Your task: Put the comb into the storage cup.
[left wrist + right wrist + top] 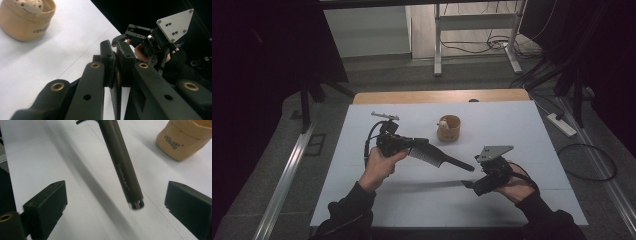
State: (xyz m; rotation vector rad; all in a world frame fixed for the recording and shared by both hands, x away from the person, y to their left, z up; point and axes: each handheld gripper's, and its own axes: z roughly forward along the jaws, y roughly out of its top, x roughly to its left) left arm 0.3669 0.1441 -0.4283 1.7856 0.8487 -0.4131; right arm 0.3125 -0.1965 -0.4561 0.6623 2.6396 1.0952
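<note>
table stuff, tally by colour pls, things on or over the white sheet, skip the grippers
black: 1, the comb
tan: 1, the small cup with a pale figure inside
total: 2

The comb (439, 156) is black, with a dark brown handle bearing small pale lettering. Just past the left gripper (409, 144), itself black with brass rivets, a tan cup (448, 128) carries dark script and holds a cream, dark-spotted piece. The table (517, 125) is white.
</note>
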